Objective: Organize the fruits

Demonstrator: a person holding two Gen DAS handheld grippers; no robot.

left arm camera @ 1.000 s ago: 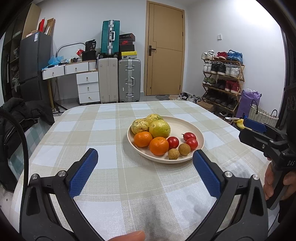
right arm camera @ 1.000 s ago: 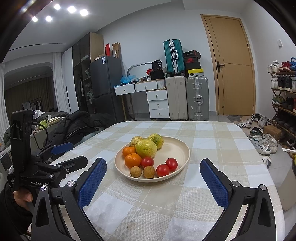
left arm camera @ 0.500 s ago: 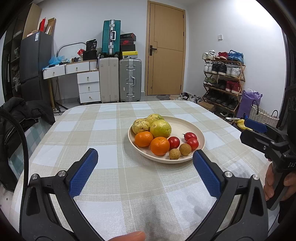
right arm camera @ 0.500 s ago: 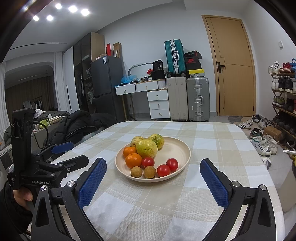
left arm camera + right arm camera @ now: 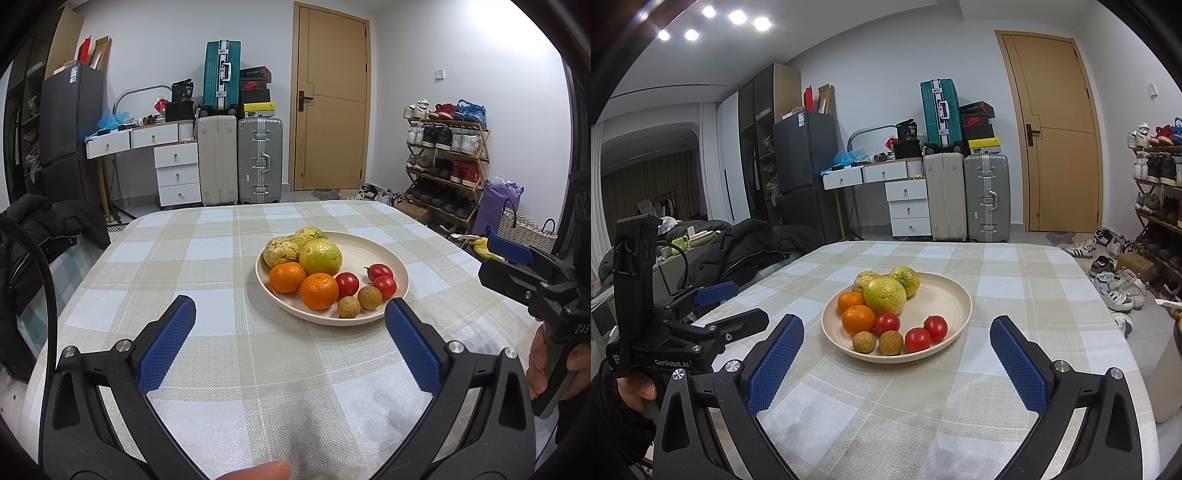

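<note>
Fruits sit packed on one round plate (image 5: pixel 397 266) mid-tabletop (image 5: pixel 221 350), just ahead of both grippers.

Left to right, left wrist view:
- three yellow-green citrus (image 5: pixel 320 256) on the far-left side of the plate, touching each other
- two oranges (image 5: pixel 319 291) in front of them, touching
- three cherry tomatoes (image 5: pixel 347 284) to the right; the far one has its stem pointing left
- two brown longans (image 5: pixel 348 307) at the near rim

Orientation: almost everything is near-spherical, with no usable long axis. The plate is a flat disc and lies level. The far half of the plate is bare.

Left gripper (image 5: pixel 290 334): jaws wide open, empty, near edge of plate roughly between the pads. Right gripper (image 5: pixel 895 358): jaws wide open, empty, plate centred ahead of it.

Risks, as I judge them:
- Fruits touch, so pulling one orange likely nudges the citrus behind it, and round fruit rolls off the shallow rim onto the tabletop.
- Tomatoes are soft; too hard a squeeze would split them.
- Longans are small and sit close to the rim, so a pad may hit the rim and shove or tip the plate.
- The cloth on the tabletop could slide or bunch if a jaw drags on it.
- Both grippers converge on one plate, so collision is possible.
</note>
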